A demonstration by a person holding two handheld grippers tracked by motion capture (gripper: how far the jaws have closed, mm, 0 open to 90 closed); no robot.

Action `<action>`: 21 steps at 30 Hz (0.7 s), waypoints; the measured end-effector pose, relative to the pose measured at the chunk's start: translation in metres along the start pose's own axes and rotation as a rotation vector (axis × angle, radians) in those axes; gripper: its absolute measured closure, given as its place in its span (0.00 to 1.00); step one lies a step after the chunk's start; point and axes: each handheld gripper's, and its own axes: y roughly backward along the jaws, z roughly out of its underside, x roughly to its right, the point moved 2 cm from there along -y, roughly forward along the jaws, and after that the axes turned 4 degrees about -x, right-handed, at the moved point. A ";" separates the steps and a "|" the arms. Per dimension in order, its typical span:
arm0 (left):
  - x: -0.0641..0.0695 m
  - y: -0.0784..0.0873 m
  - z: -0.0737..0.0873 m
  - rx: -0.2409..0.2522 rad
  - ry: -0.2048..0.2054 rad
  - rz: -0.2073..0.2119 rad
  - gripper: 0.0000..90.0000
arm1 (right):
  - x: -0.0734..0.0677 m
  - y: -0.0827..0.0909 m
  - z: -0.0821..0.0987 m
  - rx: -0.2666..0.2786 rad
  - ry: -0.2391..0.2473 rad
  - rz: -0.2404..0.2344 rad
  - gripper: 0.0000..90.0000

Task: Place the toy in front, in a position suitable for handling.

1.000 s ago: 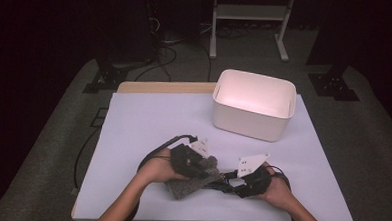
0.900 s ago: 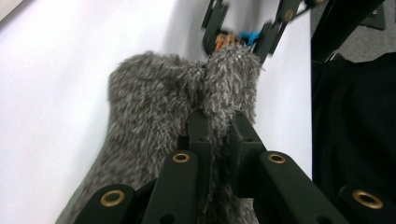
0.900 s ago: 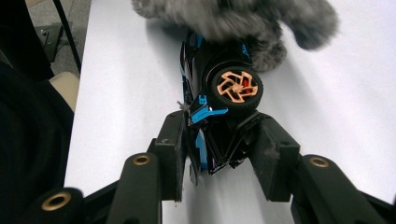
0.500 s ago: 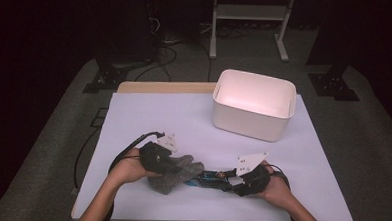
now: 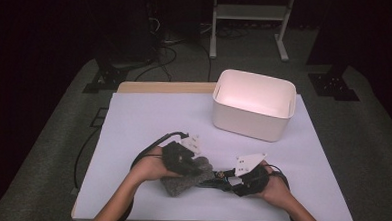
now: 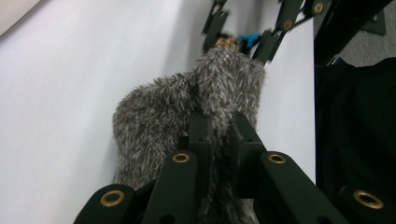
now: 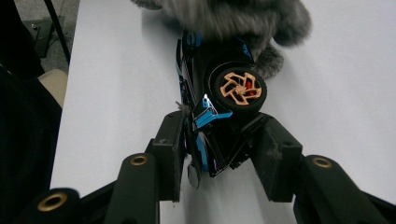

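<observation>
The toy car (image 7: 217, 116) is lying on its side on the tabletop (image 5: 148, 118), its far end under the grey fuzzy cloth (image 6: 187, 116). The right gripper (image 7: 219, 149) is clamping the car; the left gripper (image 6: 219, 135) is pinching the cloth tight. Wiping well probably means holding the car steady and stroking gently around the wheel (image 7: 239, 88).

On the table (image 5: 148, 118), a fuzzy cloth (image 5: 188, 174) lies near the front edge, with a toy car (image 5: 221, 181) touching its right side. Behind both, toward the back right, stands a bin (image 5: 251, 113), well apart from them.
</observation>
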 end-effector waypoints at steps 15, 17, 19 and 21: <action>-0.002 -0.009 -0.002 -0.036 0.015 -0.030 0.52 | 0.000 -0.001 0.000 -0.006 0.007 0.006 0.61; -0.002 -0.012 -0.002 -0.033 0.009 -0.027 0.63 | 0.000 -0.001 0.000 -0.006 0.008 0.005 0.61; -0.003 -0.011 -0.001 -0.032 0.014 -0.020 0.67 | 0.000 -0.001 0.000 -0.006 0.007 0.004 0.61; -0.005 -0.009 0.000 -0.020 0.030 0.002 0.70 | 0.000 -0.001 0.000 -0.008 0.014 0.006 0.61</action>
